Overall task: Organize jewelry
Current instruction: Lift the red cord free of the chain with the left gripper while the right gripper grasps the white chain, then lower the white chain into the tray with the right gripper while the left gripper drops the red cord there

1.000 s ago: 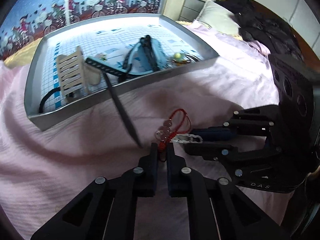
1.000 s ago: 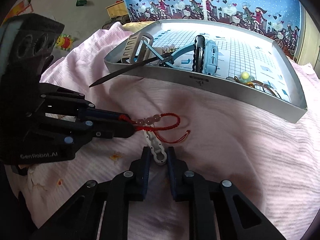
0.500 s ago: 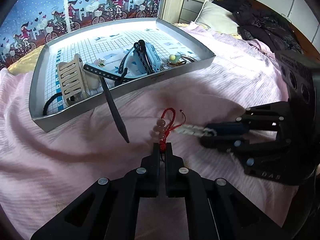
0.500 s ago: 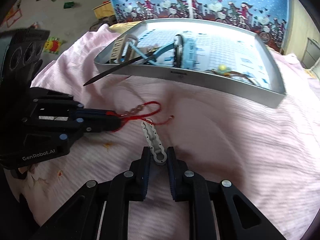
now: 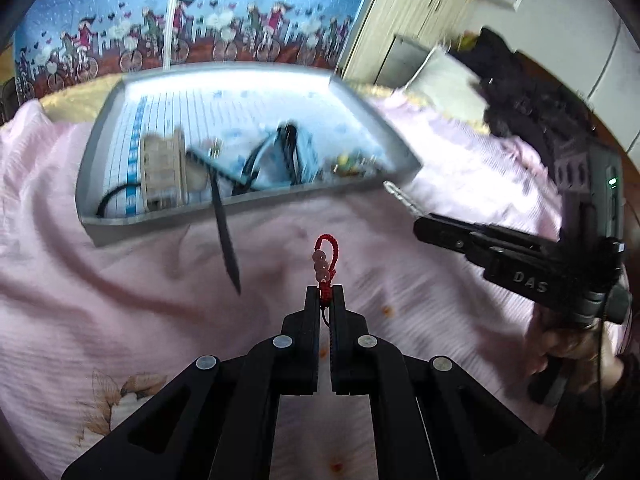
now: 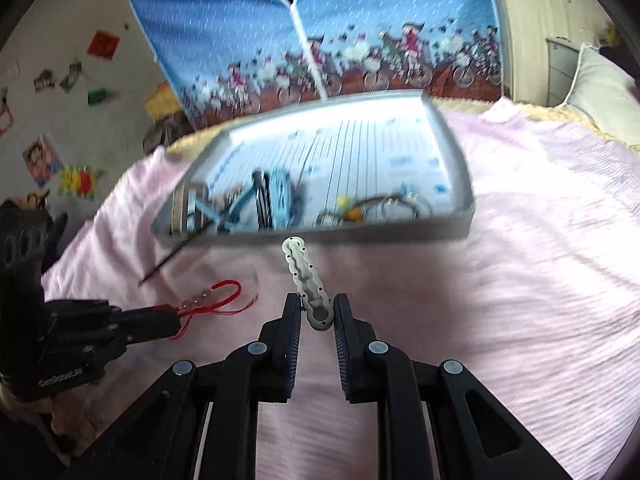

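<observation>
A red cord bracelet with pink beads [image 5: 324, 262] sticks up from my left gripper [image 5: 325, 294], which is shut on its knotted end; in the right wrist view the bracelet [image 6: 216, 294] trails from that gripper [image 6: 166, 320] at the left. My right gripper [image 6: 318, 312] is shut on the round end of a white wavy hair clip [image 6: 304, 272], which points toward the tray. In the left wrist view the clip [image 5: 400, 196] pokes out of the right gripper [image 5: 424, 226] above the bedspread. The grey tray [image 5: 256, 202] lies beyond both.
The tray [image 6: 360, 236] holds a wooden comb-like piece [image 5: 162, 168], a blue item [image 5: 288, 156], a yellow-green bead [image 6: 344, 204] and thin bangles [image 6: 404, 206]. A black tail comb [image 5: 224, 236] hangs over the tray's near rim. Pink bedspread [image 5: 120, 320] lies all around; a pillow [image 6: 600, 92] is far right.
Both grippers have risen off the bedspread and drawn apart. The clip and the bracelet, tangled together a second ago, are now separate, each held in its own gripper.
</observation>
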Demonstrator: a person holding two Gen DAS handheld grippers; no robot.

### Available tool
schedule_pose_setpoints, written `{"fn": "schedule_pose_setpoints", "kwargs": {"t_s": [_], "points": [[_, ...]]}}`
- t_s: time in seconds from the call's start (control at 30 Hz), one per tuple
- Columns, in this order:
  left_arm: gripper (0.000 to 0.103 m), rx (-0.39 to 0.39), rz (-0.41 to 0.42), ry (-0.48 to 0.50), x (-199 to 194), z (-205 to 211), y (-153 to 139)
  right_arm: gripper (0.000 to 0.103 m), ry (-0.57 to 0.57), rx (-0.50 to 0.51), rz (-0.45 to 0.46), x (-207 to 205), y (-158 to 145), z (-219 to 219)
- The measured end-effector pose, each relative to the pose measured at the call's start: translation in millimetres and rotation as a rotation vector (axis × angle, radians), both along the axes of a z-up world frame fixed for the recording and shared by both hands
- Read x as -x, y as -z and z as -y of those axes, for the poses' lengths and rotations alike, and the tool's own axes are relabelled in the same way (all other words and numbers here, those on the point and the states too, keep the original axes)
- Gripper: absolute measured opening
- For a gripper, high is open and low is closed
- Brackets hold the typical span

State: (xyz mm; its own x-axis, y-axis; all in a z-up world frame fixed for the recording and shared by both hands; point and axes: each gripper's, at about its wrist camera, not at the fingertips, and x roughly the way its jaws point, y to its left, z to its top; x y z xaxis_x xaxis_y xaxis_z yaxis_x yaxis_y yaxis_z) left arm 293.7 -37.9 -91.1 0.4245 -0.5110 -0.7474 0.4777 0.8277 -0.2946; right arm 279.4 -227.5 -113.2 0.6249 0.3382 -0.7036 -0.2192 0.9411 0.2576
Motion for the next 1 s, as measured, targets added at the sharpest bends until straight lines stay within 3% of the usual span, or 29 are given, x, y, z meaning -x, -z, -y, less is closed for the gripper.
{"fn": "schedule_pose_setpoints", "kwargs": {"t_s": [0.2,0.37,0.53,0.87,1.0], "points": [[0.002,-0.004,0.101,-0.013,6,4,-15,0.016,0.032,-0.024,0.052,2,-8,2],[0.002,0.003,0.148,-0.093,3,6,-21,0.016,0.046,-0.017,0.133,-2,-18,-3],[0.002,-0.045,0.247,-0.126,-7,15,-29,0.016,0.043,0.024,0.174,-13,-19,-7],[0.002,0.023,0.217,-0.278,-70,7,-18,0.016,0.093,0.065,0.166,-47,3,12],[0.002,-0.026,0.198,-0.259,-79,4,-9,0.016,0.095,0.052,0.14,-63,8,15]]}}
